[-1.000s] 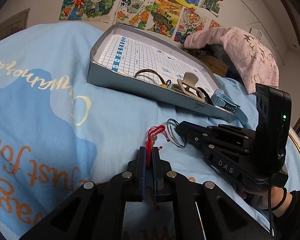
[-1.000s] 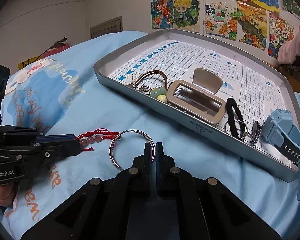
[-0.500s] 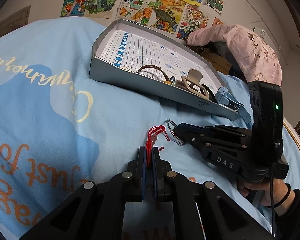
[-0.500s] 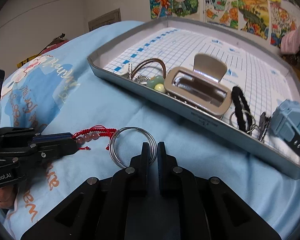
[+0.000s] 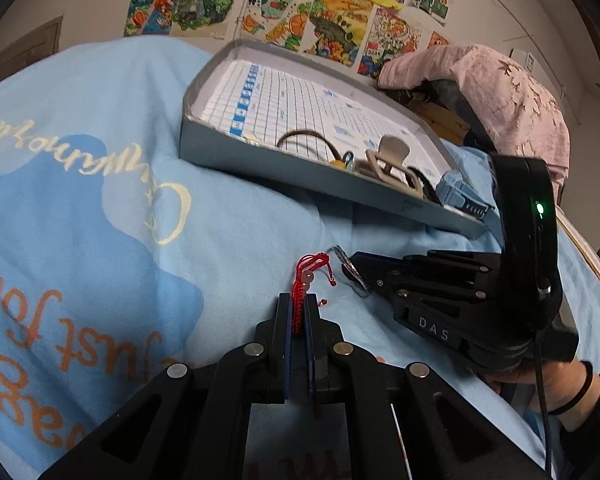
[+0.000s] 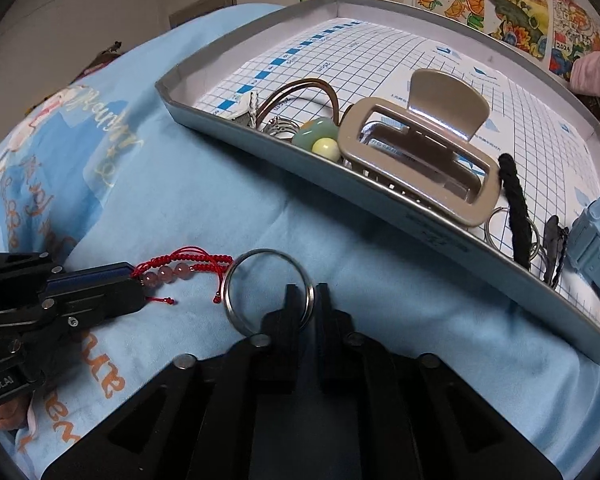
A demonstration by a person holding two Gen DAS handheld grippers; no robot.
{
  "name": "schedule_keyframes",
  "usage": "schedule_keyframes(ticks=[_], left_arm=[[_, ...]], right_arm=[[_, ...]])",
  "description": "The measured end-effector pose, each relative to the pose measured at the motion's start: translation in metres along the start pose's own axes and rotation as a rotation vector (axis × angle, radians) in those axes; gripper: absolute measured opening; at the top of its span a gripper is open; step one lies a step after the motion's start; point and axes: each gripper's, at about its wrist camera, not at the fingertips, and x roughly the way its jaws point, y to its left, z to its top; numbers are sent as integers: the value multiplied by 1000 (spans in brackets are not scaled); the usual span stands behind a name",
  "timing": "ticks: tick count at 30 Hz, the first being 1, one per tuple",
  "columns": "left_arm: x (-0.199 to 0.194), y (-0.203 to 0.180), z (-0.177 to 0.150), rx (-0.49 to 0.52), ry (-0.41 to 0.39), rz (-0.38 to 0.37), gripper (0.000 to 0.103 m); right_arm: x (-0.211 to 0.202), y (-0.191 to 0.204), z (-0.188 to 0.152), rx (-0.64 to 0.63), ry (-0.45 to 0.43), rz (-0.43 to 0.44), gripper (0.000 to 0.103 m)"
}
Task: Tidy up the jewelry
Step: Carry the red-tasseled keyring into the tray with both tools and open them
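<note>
My left gripper point(image 5: 298, 308) is shut on a red cord bracelet point(image 5: 305, 276) with pink beads; it also shows in the right wrist view point(image 6: 180, 270), held at the left gripper's tips point(image 6: 134, 278). My right gripper point(image 6: 305, 294) has its jaws slightly apart around the near edge of a silver bangle point(image 6: 268, 290) that lies on the blue blanket. In the left wrist view the bangle point(image 5: 350, 266) shows edge-on at the right gripper's tips point(image 5: 358, 270). The grey tray point(image 6: 260, 152) lies just beyond.
In the tray lie a beige hair claw point(image 6: 420, 152), a brown bangle point(image 6: 300, 94), green and yellow beads point(image 6: 320, 140), a black hair tie point(image 6: 516, 208), rings and a blue watch point(image 6: 596, 236). Pink cloth point(image 5: 492, 84) lies behind the tray. Posters cover the wall.
My right gripper has moved forward onto the silver bangle and opened slightly around its edge. My left gripper still holds the red bracelet in about the same place.
</note>
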Motion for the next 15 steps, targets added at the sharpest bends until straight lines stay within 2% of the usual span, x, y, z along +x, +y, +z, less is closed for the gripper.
schedule_keyframes(ticks=[3, 6, 8, 11, 15], left_arm=[[-18, -5, 5, 6, -73, 14, 5], [-36, -15, 16, 19, -144, 35, 5], [-40, -21, 26, 24, -163, 50, 5], [-41, -30, 47, 38, -178, 80, 5], [-30, -41, 75, 58, -196, 99, 5]], right_arm=[[-10, 2, -3, -13, -54, -14, 4], [-31, 0, -3, 4, -151, 10, 4], [-51, -7, -1, 45, -233, 41, 4], [-69, -20, 2, 108, -301, 62, 4], [-87, -37, 17, 146, -379, 43, 4]])
